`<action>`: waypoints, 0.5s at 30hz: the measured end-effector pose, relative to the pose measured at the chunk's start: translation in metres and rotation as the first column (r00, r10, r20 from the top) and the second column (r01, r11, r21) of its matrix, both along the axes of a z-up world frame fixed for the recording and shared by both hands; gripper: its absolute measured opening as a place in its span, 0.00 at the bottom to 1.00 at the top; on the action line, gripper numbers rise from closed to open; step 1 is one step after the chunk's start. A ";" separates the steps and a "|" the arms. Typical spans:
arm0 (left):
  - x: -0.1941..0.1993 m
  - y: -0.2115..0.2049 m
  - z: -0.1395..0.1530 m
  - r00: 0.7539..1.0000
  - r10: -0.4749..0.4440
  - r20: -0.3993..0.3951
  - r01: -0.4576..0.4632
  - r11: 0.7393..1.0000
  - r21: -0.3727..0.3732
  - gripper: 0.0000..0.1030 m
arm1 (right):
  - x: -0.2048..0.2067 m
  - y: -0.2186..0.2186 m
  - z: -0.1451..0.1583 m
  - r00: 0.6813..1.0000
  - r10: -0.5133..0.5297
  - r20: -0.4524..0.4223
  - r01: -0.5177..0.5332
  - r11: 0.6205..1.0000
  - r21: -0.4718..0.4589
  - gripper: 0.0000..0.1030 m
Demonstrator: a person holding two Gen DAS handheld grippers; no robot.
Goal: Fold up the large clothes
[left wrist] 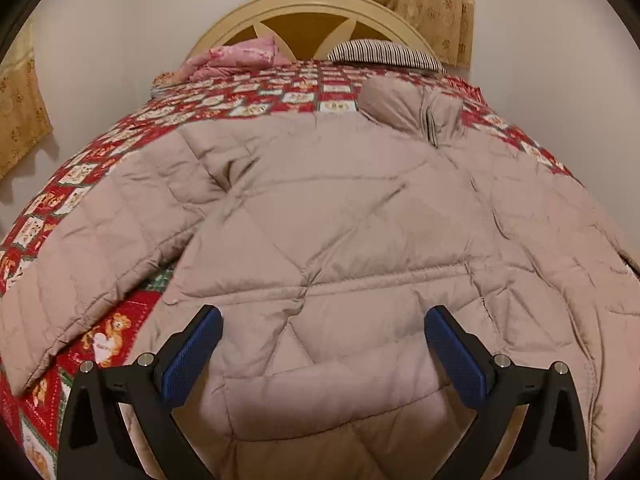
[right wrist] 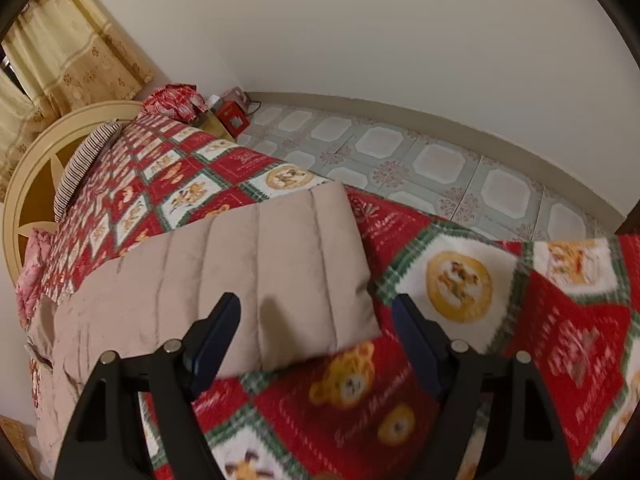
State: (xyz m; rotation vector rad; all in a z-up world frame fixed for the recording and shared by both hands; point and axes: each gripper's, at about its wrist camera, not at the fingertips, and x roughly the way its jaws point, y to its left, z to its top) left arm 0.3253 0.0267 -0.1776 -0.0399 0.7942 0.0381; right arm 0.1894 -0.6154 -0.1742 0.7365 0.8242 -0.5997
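The quilted coat (left wrist: 340,216) covers most of the bed (left wrist: 248,100). Beside its right sleeve (right wrist: 256,272) the blanket (right wrist: 560,320) lies bare up to the edge, and the tiled floor (right wrist: 400,152) there is free. The headboard (left wrist: 312,12), a striped pillow (left wrist: 384,54) and pink bedding (left wrist: 236,58) block the far end.

You face a bed (left wrist: 248,104) with a red bear-print quilt, cream arched headboard (left wrist: 308,4), plain walls (right wrist: 400,28), gold curtains (right wrist: 80,60) and patterned tile floor (right wrist: 400,152).
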 end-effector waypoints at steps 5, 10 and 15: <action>0.009 -0.006 -0.012 0.997 -0.020 -0.078 0.021 1.000 0.020 0.99 | 0.013 -0.008 -0.013 0.999 0.033 -0.030 -0.033 0.999 0.016 0.56; 0.012 -0.006 -0.018 0.993 -0.028 -0.114 0.029 1.000 0.005 0.99 | 0.020 0.005 0.008 0.994 0.106 -0.014 -0.106 0.992 -0.061 0.17; 0.011 -0.002 -0.018 0.993 -0.029 -0.111 0.027 0.999 -0.022 0.99 | 0.025 0.037 0.069 0.986 0.168 0.022 -0.158 0.958 -0.238 0.16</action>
